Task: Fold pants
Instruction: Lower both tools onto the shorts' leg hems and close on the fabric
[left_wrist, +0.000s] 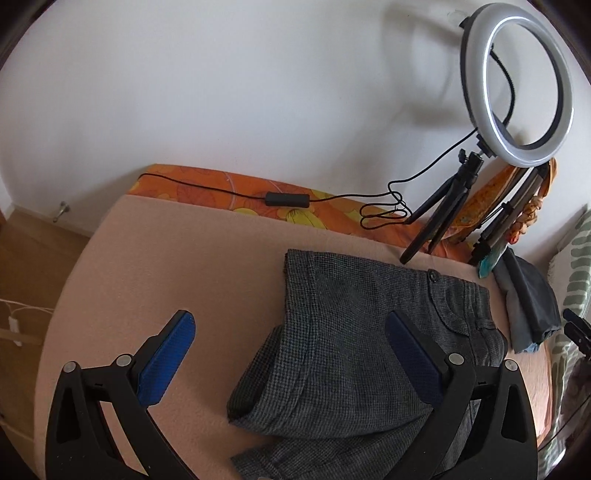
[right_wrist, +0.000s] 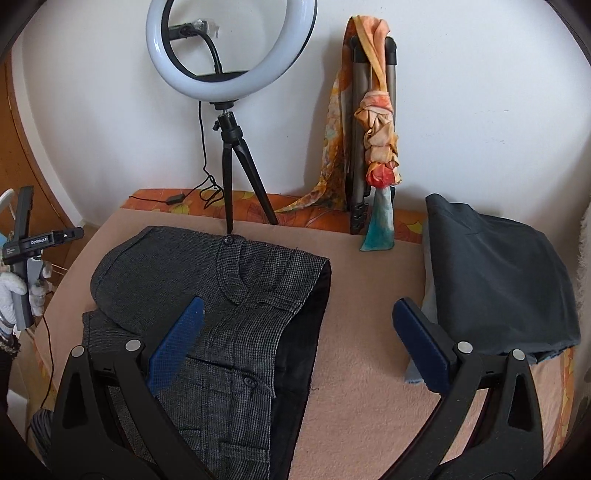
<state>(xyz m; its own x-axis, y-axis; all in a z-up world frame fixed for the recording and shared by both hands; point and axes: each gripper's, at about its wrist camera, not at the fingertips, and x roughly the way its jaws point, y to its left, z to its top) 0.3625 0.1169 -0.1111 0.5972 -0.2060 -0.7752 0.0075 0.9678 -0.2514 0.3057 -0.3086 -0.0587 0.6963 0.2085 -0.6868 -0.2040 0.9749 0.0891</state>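
Note:
Grey checked pants (left_wrist: 354, 332) lie partly folded on the peach blanket (left_wrist: 166, 266), waistband and button toward the wall; they also show in the right wrist view (right_wrist: 221, 310). My left gripper (left_wrist: 291, 354) is open and empty, hovering over the pants' left edge. My right gripper (right_wrist: 299, 347) is open and empty, hovering over the pants' right edge and dark inner lining. The left gripper's body (right_wrist: 33, 243), held by a gloved hand, shows at the left of the right wrist view.
A ring light on a tripod (right_wrist: 231, 48) stands at the wall behind the pants, its cable (left_wrist: 288, 199) lying along the orange sheet. A folded stand with a knotted scarf (right_wrist: 376, 122) leans on the wall. A dark folded garment (right_wrist: 491, 269) lies at right.

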